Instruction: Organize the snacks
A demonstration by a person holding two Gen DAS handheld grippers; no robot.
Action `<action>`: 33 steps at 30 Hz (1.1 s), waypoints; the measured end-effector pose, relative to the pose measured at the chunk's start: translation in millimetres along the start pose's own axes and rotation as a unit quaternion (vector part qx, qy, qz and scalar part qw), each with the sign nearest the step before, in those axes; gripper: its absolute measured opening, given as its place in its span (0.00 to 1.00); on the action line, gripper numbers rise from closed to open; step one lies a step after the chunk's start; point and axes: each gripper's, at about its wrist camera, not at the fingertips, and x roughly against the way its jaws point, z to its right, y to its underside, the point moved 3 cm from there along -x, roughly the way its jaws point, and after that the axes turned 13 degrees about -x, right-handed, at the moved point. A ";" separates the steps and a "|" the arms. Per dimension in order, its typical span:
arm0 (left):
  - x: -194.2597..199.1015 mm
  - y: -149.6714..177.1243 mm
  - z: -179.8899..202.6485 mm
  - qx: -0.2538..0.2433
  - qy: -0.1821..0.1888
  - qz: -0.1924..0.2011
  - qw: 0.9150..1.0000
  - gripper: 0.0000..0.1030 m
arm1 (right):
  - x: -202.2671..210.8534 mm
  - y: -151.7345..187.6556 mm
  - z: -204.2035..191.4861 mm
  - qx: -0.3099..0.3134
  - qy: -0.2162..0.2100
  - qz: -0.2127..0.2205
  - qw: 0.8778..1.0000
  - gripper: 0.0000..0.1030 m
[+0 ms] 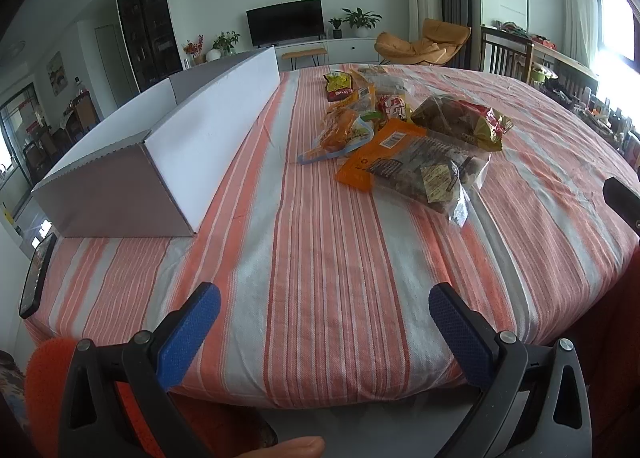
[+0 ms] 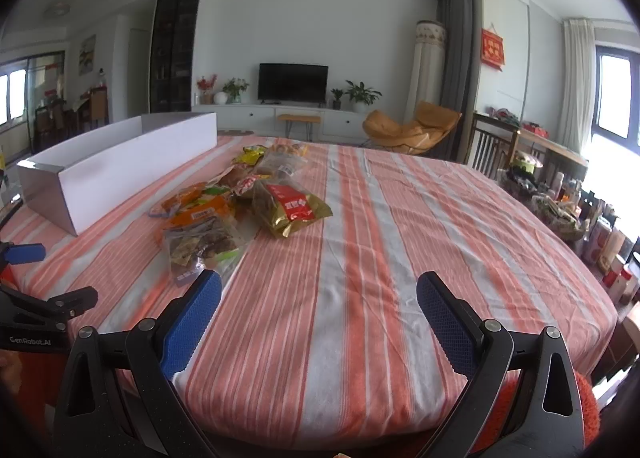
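Both my left hand-held gripper [image 1: 324,322] and my right hand-held gripper [image 2: 319,308] hang spread and empty over the striped orange-and-white tabletop [image 1: 320,258]. The crinkly plastic snack packets [image 1: 404,134] lie heaped mid-table, just right of the long white cardboard box [image 1: 168,150]. They look light, soft and slippery, so I would pinch a sealed edge. A black phone [image 1: 37,276] sits at the left rim, clear of my path.

One box [image 1: 208,130], one snack pile [image 1: 400,130], one phone [image 1: 36,278]
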 end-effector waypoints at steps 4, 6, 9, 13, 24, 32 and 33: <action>-0.8 0.4 0.0 0.000 0.000 -0.001 1.000 1.00 | -0.6 0.7 1.5 -0.002 0.000 -0.003 1.000 0.97; -0.7 0.3 0.0 0.000 0.000 -0.001 1.000 1.00 | -0.7 0.7 2.2 -0.003 0.000 -0.004 1.000 0.96; -1.5 0.7 0.1 -0.001 -0.001 -0.001 1.000 1.00 | -0.7 1.1 2.5 -0.004 0.000 -0.004 1.000 0.96; -4.3 1.6 0.2 -0.002 -0.001 -0.006 1.000 1.00 | -1.0 1.2 2.6 -0.004 0.000 -0.005 1.000 0.97; -23.7 10.3 -4.0 0.013 0.017 -0.059 0.998 1.00 | -1.0 1.1 2.7 -0.005 0.000 -0.006 1.000 0.96; -37.4 15.2 -7.4 0.029 0.042 -0.085 0.995 1.00 | -2.4 2.4 3.7 -0.007 0.000 -0.008 1.000 0.96; -38.8 15.1 -8.5 0.033 0.046 -0.086 0.995 1.00 | -3.4 3.0 3.9 -0.008 0.000 -0.008 1.000 0.96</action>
